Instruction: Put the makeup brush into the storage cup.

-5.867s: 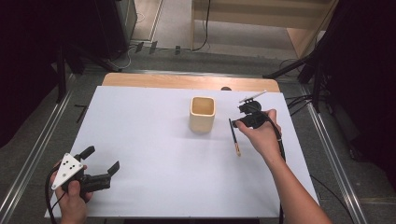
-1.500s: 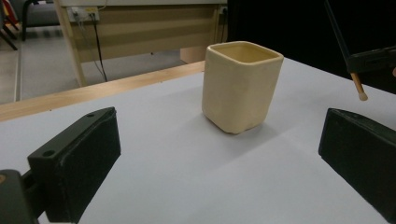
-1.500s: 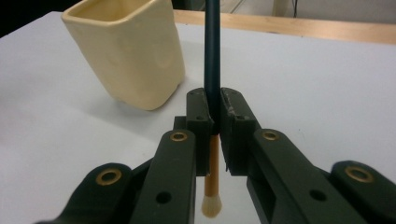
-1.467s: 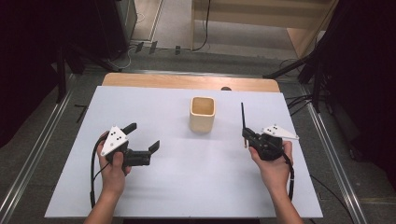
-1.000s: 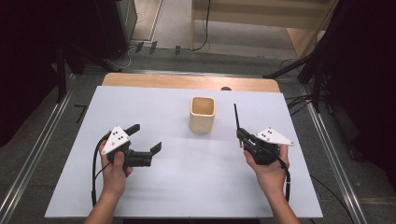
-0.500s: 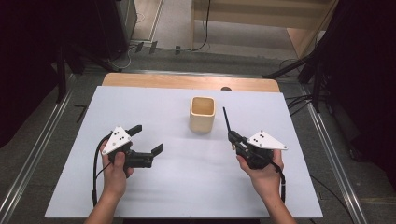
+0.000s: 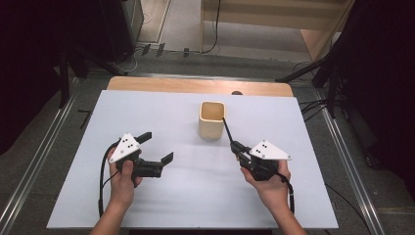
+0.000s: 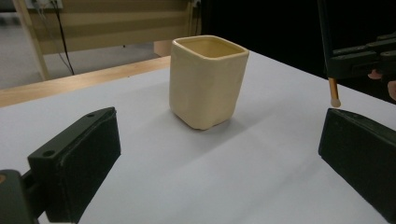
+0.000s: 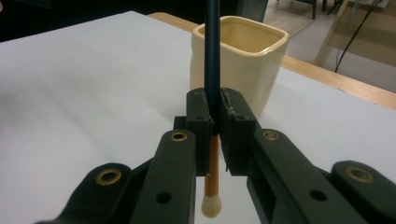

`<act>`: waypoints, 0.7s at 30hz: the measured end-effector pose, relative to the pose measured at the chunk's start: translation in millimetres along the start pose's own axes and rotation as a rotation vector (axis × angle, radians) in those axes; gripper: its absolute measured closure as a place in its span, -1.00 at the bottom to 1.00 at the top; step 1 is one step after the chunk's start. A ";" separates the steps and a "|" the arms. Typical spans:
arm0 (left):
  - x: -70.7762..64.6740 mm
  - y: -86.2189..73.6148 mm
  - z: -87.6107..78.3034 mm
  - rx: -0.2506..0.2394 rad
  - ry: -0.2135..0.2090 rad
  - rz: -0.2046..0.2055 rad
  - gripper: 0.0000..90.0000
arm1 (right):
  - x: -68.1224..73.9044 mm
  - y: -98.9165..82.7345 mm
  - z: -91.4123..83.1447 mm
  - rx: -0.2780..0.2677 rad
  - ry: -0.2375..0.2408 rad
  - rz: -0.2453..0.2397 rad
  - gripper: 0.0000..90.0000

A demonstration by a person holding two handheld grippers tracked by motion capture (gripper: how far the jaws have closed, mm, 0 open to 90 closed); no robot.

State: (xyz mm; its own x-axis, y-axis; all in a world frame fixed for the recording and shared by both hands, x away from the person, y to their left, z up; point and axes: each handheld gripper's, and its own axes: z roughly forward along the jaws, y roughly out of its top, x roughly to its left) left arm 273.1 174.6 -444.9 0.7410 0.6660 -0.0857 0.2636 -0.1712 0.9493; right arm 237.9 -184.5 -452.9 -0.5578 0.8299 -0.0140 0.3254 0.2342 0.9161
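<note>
**Brush clamped upright beside the cream cup**

My right gripper [image 9: 212,140] has its two black jaws pressed tight on a thin brush with a dark handle, an orange lower shaft and a pale tuft [image 9: 211,154]. The handle rises straight up between the pads; the tuft hangs below them, clear of the white table top [image 9: 84,93]. In the high view the brush's dark end [image 7: 226,128] leans toward the square cream ceramic cup [image 7: 212,120] and crosses its near right corner, though I cannot tell whether the two touch. The cup stands upright just beyond my right jaws, near the table's far middle.

My left gripper [image 7: 155,149] holds nothing: its jaws stand wide apart above the bare surface, pointed at the cup [image 8: 208,79] from the left, well short of it. Past my left jaws, at the right edge, the brush tuft [image 8: 334,99] hangs under the other gripper.
</note>
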 end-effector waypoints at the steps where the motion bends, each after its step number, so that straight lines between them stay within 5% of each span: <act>1: 0.0 0.0 0.0 0.000 0.000 0.000 -1.00 | 0.0 0.0 0.0 0.000 0.000 0.000 0.87; 21: -9.2 3.0 4.8 0.011 -0.070 0.009 -1.00 | 19.7 -4.4 13.0 0.033 0.042 -0.118 0.87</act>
State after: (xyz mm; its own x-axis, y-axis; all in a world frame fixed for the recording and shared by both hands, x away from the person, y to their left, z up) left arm 270.1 164.5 -442.7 0.7846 0.6121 -0.0987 0.2635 -0.1851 0.9468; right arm 235.4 -162.7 -462.4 -0.6248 0.7738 -0.1041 0.2798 0.3464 0.8954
